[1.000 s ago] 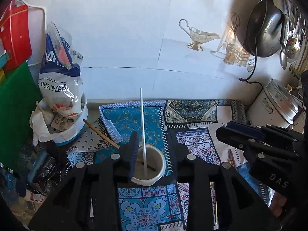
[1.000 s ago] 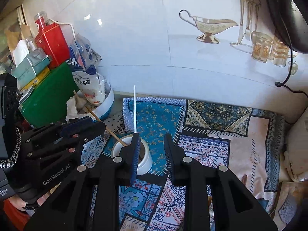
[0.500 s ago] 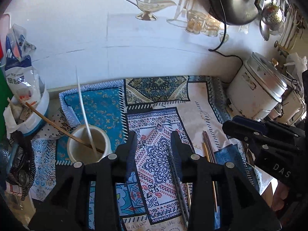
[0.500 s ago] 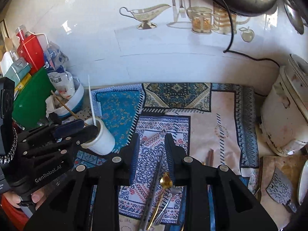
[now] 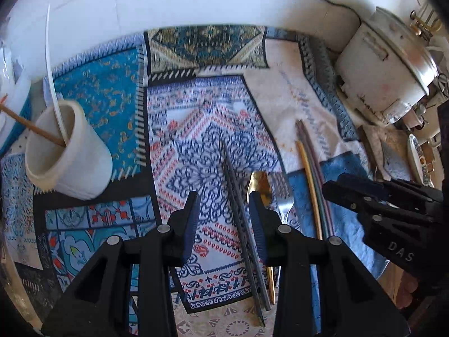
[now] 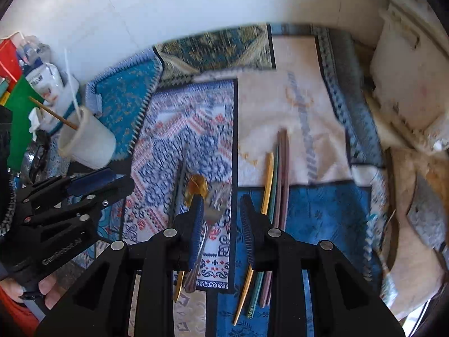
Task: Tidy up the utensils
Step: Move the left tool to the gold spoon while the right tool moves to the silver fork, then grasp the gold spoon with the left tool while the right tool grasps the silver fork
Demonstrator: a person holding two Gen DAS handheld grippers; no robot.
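On the patterned cloth [image 5: 213, 129] the utensils lie side by side, long axes running from near the grippers toward the wall: dark chopsticks [image 5: 238, 196], a gold spoon [image 5: 259, 185] and a fork [image 5: 284, 199] with heads pointing away, and coloured chopsticks [image 6: 276, 185] further right. Both the left gripper [image 5: 224, 210] and the right gripper [image 6: 221, 213] hover with jaws partly apart and nothing between them. Their fingers hide the handles' middles, the right view is blurred, and a white cup [image 5: 70, 154] at left holds two sticks.
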